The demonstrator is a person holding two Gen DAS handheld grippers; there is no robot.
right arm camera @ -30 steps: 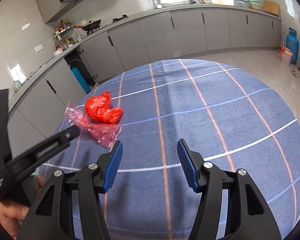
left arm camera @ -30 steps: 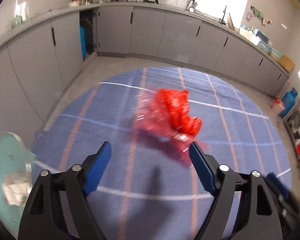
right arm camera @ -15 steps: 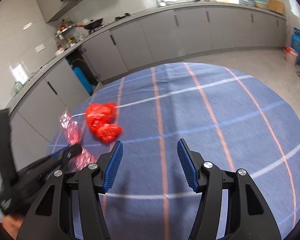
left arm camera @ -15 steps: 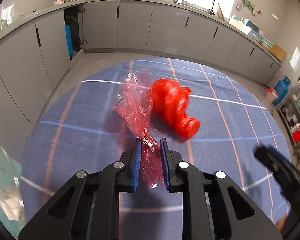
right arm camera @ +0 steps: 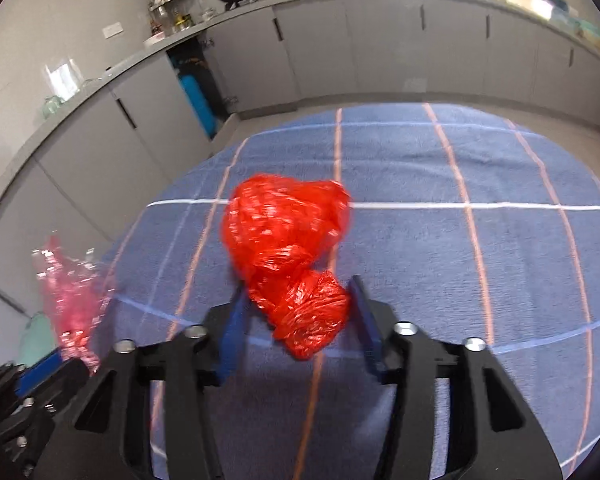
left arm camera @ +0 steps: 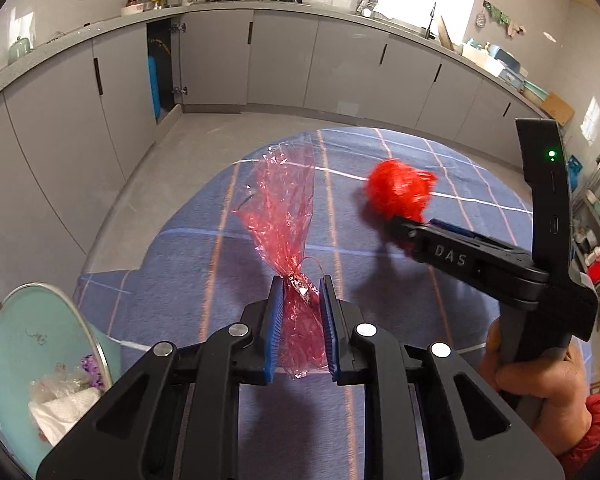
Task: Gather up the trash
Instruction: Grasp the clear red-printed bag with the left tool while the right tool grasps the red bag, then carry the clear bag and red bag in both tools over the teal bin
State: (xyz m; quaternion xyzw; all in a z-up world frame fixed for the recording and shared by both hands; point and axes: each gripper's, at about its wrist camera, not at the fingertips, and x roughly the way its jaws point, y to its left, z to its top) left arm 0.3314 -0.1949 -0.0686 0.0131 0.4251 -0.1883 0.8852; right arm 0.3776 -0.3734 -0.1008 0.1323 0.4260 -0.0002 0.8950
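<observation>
Crumpled red bag (right arm camera: 284,240), glossy and knotted, sits between right claw (right arm camera: 296,320) pads.

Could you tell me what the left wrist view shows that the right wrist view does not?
Only the left wrist view shows the bin with trash in it, the hand holding the right gripper, and the left gripper shut on the clear red wrapper. Only the right wrist view shows the right gripper's jaws either side of the crumpled red bag, having just been closing. Both show the wrapper, bag, blue cloth and grey cabinets.
</observation>
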